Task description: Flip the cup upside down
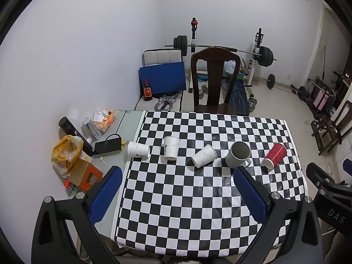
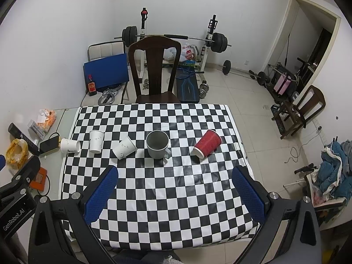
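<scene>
Here, everything is placed against the grey mug [image 1: 238, 154] [image 2: 157, 144], which stands upright with its mouth open to the ceiling, its handle toward the near edge, about midway across the checkered cloth [image 1: 198, 209] [image 2: 167, 198].

Furthest left of the mug, off the cloth on the bare tabletop, sit a yellow bag [image 1: 66, 151], an orange box [image 1: 87, 176], a black tube [image 1: 74, 137] and a dark phone [image 1: 108, 145].

Next, at the cloth's left border, a white paper cup [image 1: 138, 150] [image 2: 70, 145] lies on its side, mouth pointing toward the mug.

Closer in, a second white paper cup [image 1: 171, 147] [image 2: 96, 141] stands with its mouth up.

Just left of the mug, a third white paper cup [image 1: 204, 155] [image 2: 124, 147] lies tipped over, its mouth up and to the right, near the mug but apart from it.

Right of the mug, well apart, a red ribbed cup [image 1: 275, 155] [image 2: 207, 143] lies on its side with its white rim toward the near left.

Behind the mug, past the far edge of the cloth, stands a dark wooden chair [image 1: 214, 79] [image 2: 154, 66].

The left gripper [image 1: 178, 195] hangs above the near part of the cloth, nearer than the mug, its blue pads spread wide and nothing between them. The right gripper [image 2: 175, 193] hovers likewise on the near side of the mug, jaws wide apart and empty.
</scene>
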Action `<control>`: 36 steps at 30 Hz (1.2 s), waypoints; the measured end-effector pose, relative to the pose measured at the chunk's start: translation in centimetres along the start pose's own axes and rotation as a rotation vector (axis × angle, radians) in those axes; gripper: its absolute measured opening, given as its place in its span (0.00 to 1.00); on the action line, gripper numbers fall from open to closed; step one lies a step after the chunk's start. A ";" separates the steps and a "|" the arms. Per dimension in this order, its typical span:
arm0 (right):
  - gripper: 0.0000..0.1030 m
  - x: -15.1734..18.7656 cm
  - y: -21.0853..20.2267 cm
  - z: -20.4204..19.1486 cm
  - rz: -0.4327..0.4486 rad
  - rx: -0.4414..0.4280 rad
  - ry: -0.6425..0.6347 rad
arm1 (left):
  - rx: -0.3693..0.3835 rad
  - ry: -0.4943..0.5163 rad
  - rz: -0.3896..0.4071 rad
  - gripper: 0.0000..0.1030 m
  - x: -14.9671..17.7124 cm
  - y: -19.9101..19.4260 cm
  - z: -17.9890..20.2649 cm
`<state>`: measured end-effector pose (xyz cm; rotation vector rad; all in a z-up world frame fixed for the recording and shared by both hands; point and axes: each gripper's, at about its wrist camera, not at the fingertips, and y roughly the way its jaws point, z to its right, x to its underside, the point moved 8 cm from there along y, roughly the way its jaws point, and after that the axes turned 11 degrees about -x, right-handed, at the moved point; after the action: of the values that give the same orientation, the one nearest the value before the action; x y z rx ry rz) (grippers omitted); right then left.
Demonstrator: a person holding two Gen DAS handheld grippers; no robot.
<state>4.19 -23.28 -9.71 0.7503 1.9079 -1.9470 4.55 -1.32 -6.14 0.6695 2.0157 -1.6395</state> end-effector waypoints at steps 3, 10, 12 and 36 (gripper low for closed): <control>1.00 0.0 -0.1 0.0 0.002 0.000 -0.001 | 0.001 0.000 0.002 1.00 0.1 -0.2 0.3; 1.00 -0.1 -0.2 0.0 0.002 -0.002 0.001 | 0.005 0.003 -0.001 1.00 0.1 -0.6 1.3; 1.00 0.0 -0.3 0.0 0.001 0.001 0.001 | 0.004 0.005 -0.001 1.00 0.2 -0.7 1.5; 1.00 0.2 -0.6 0.2 0.004 -0.001 0.000 | 0.005 0.003 0.001 1.00 0.0 -0.7 1.6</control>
<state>3.67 -23.39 -9.30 0.7531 1.9053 -1.9434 4.16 -2.97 -5.87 0.6749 2.0139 -1.6448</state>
